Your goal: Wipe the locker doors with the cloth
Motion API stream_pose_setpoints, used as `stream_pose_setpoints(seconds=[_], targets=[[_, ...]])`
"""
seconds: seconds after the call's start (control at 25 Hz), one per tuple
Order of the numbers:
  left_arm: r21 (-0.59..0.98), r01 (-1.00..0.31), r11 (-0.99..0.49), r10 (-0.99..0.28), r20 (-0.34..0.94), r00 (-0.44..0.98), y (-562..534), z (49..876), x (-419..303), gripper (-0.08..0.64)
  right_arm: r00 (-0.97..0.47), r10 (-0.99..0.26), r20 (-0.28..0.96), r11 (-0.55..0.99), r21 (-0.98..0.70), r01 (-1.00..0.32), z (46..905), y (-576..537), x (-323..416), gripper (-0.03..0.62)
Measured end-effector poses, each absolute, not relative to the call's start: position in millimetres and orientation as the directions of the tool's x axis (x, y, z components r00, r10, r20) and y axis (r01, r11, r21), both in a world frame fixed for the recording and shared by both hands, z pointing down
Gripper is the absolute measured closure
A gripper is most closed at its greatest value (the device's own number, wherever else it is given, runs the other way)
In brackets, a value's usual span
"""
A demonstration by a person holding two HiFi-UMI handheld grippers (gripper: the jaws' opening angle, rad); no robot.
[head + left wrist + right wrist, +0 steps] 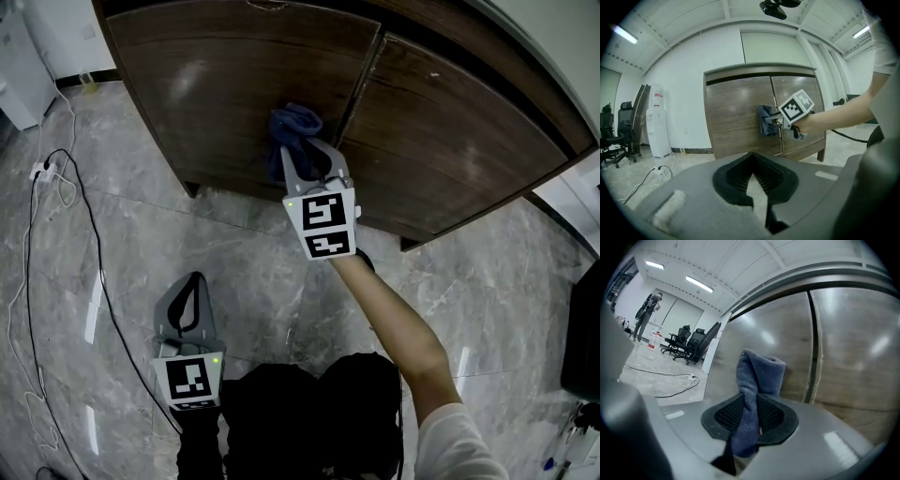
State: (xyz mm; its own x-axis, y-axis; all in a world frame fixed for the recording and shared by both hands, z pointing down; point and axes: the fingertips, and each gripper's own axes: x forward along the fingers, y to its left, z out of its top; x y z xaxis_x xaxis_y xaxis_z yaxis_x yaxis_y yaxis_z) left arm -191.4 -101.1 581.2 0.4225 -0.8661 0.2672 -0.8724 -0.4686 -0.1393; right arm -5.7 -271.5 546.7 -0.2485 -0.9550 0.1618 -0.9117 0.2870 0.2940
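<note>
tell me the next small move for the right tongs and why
Probably drag the cloth sideways across the left door: the right tongs hold it at that panel beside the centre seam, with most of the door lying to its left.

This looks like an office or a big work room. The floor [234, 272] is shiny grey stone tile. Black office chairs on wheels [618, 136] stand by a plain white wall [679, 79]. A tall white water machine [657, 126] stands near a low brown wooden locker [740, 117]. Long strip lights [698, 284] shine on the high white ceiling [754, 263]. A plug strip [42, 171] and loose cables [97, 258] lie on the floor.
</note>
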Motion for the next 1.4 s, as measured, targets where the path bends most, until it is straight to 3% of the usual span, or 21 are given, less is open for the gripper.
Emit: stream_pose_setpoints(seconds=[0.8, 1.4], targets=[[-0.149, -0.887, -0.436, -0.875, 0.301, 0.379, -113.5, 599.6, -209.3, 0.558, -0.27, -0.892, 0.363, 0.377, 0.266, -0.887, 705.6, -277.7, -29.3, 0.509], [-0.156, -0.901, -0.404, -0.892, 0.287, 0.35, -113.5, 585.3, -222.3, 0.558, -0.339, -0.916, 0.212, 0.382, 0.215, -0.899, 564.9, -288.8, -51.2, 0.509]])
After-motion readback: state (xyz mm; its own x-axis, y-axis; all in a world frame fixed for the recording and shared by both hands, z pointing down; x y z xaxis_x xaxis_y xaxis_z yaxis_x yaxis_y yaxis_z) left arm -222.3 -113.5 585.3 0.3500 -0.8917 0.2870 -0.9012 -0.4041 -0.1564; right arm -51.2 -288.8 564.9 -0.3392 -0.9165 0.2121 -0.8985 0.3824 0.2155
